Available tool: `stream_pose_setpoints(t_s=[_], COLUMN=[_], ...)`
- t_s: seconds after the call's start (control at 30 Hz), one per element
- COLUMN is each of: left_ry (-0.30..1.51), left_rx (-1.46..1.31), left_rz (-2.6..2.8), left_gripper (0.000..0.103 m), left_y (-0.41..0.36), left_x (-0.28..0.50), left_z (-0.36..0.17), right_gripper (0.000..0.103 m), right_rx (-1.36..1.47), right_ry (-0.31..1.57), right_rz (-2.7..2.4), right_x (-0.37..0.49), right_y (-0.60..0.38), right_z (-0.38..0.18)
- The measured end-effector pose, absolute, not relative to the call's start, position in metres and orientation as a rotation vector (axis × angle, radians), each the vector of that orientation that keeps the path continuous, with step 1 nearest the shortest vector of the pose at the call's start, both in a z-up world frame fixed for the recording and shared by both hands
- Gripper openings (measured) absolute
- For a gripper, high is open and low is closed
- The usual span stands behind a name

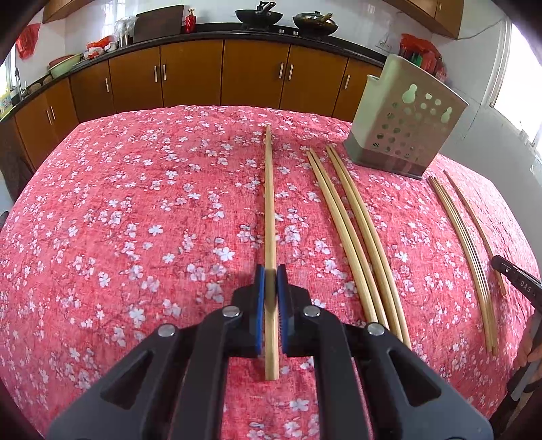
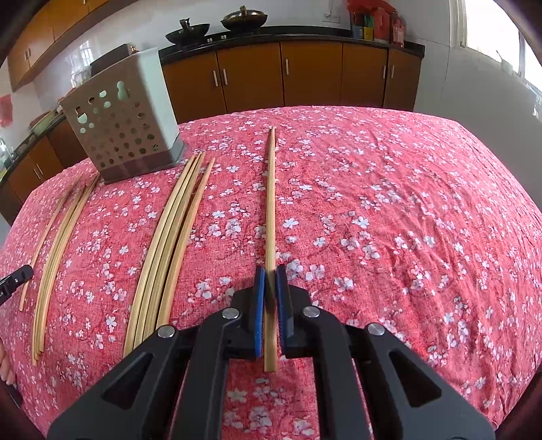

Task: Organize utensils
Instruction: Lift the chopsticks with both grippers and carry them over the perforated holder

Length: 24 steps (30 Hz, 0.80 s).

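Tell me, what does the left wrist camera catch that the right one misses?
Only the left view shows the red bottle and dark board on the counter. Only the right view shows the cloth's bare right half. Both show the perforated holder, loose chopsticks, two woks, and a claw shut on one chopstick.

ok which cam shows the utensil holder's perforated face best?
Right wrist: the utensil holder sits closer, its perforated face whole and evenly lit. Left wrist shows the holder farther off with the same face, its lower holes in shadow.
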<state>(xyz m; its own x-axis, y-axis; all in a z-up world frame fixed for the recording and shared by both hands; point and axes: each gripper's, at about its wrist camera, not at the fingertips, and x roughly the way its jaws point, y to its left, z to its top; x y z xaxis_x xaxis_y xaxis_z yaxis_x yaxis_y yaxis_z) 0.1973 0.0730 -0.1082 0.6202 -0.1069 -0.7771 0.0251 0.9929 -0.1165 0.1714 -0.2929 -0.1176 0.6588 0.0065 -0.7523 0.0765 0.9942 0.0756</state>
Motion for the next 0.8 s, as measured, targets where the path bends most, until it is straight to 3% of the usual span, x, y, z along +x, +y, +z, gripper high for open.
stream_pose_setpoints(t_s=[0.23, 0.57, 0.8], left_ry=[0.836, 0.588, 0.494], left_rx=[-0.092, -0.161, -0.152], left_rz=[-0.086, -0.073, -0.042], left_gripper=[0.008, 0.008, 0.008], left_y=[0.071, 0.086, 0.088], left_x=[0.187, 0.176, 0.193], left_z=[-0.084, 0.006, 0.05], right_gripper=[0.008, 0.008, 0.008], right_rx=[0.128, 0.148, 0.131], right_ry=[0.728, 0.498, 0.436], right_rz=[-0.031, -0.038, -0.037], right_x=[0.157, 0.147, 0.164], right_y=[-0.299, -0.31, -0.306], right_z=[-0.082, -0.011, 0.018])
